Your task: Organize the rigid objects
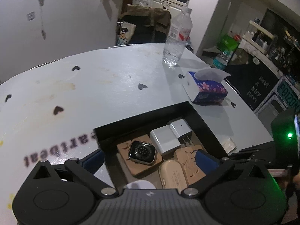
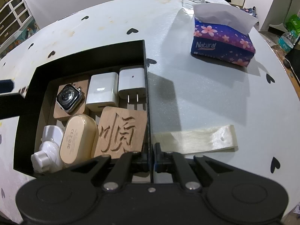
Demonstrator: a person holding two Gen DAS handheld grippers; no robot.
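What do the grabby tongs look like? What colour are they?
Both tongs, left and right, look the same: matte black, with two big round discs at the base, thin black link bars joined by shiny silver bolts, and dark blue pads on the fingertips. The middle plate is ribbed grey on the left one. No sleeves or cables show.
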